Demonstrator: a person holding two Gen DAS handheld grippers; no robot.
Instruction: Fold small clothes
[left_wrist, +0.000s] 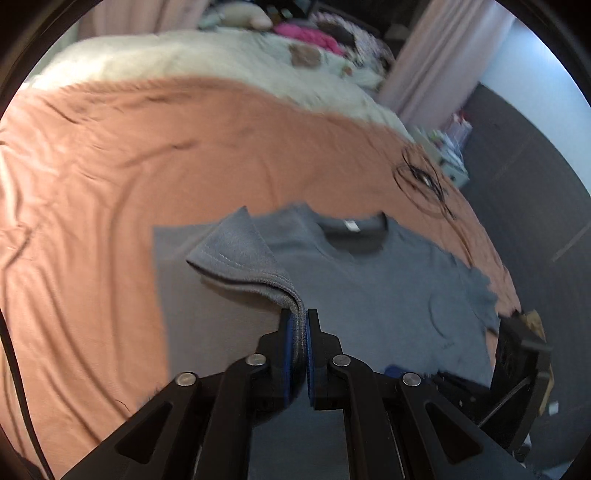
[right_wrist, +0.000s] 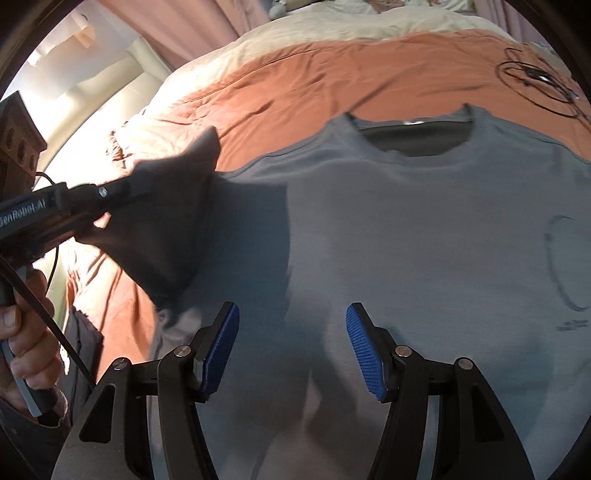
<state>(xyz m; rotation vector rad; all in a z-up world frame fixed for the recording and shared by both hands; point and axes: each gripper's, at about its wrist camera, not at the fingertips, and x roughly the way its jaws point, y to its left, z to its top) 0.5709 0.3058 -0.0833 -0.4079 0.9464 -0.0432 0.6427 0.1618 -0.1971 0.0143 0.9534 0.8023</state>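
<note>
The left tool is clamped narrow on the hem of a sleeve, lifting it clear of the bed so it can be carried inward over the body of the grey T-shirt; holding it by the stitched edge keeps the fold line straight. The right tool hangs over the lower chest of the shirt with its 2 blue pads wide apart and nothing between them, likely free to smooth or take another edge next. The T-shirt lies front up, collar away, spread flat on the orange bedcover, which gives a broad soft surface for folding. A hand grips the left tool's handle.
</note>
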